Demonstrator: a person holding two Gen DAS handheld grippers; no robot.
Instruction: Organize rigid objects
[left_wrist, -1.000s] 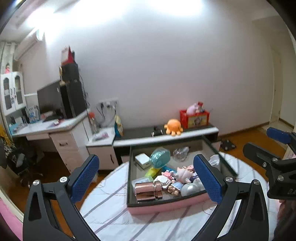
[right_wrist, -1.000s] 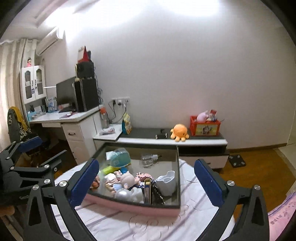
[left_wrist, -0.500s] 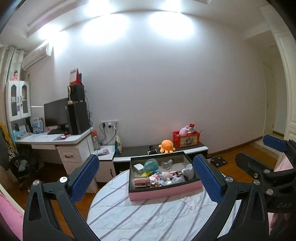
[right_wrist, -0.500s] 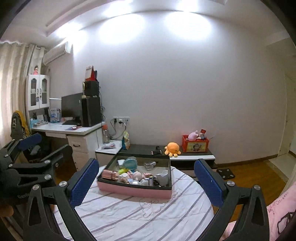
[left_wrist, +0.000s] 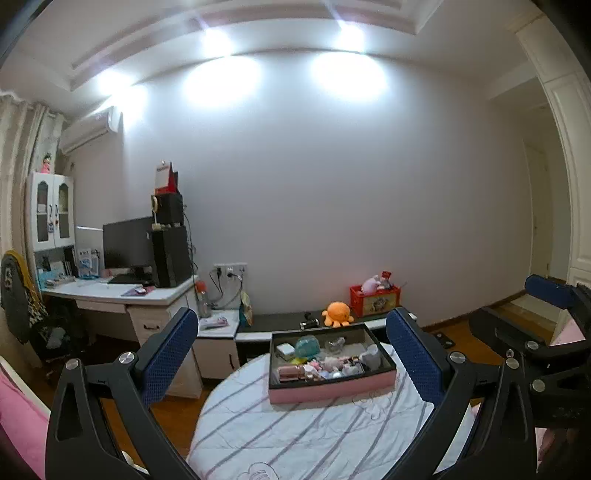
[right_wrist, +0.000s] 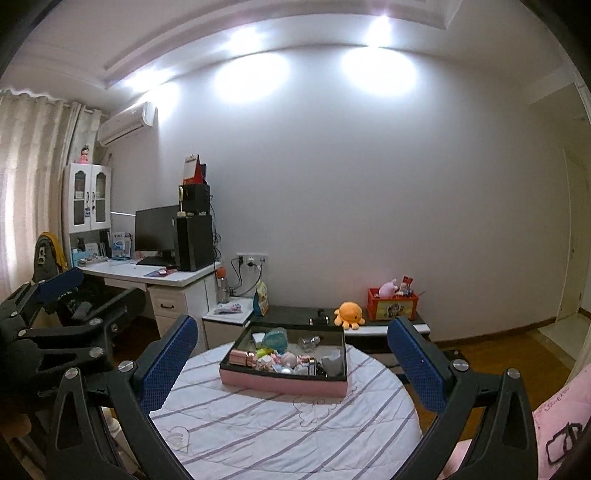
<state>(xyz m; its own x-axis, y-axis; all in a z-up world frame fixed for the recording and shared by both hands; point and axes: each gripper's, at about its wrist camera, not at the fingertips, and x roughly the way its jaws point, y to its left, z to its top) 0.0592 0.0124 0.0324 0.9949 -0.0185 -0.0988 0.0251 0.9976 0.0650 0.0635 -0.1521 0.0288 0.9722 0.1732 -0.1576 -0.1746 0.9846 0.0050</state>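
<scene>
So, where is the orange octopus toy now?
The octopus toy sits on the low cabinet against the wall, behind the tray, left of the red box.

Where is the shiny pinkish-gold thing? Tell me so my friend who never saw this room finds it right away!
Look at the round table with the striped cloth, then at the pink box on it, full of little toys. The shiny rose-gold thing lies in the box's front left corner; it is the only metallic, mirror-like piece there, while the teal round toy behind it is dull.

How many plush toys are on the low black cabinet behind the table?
2: an orange octopus plush on the cabinet top, and a pink plush in the red box. Others may be hidden inside.
</scene>
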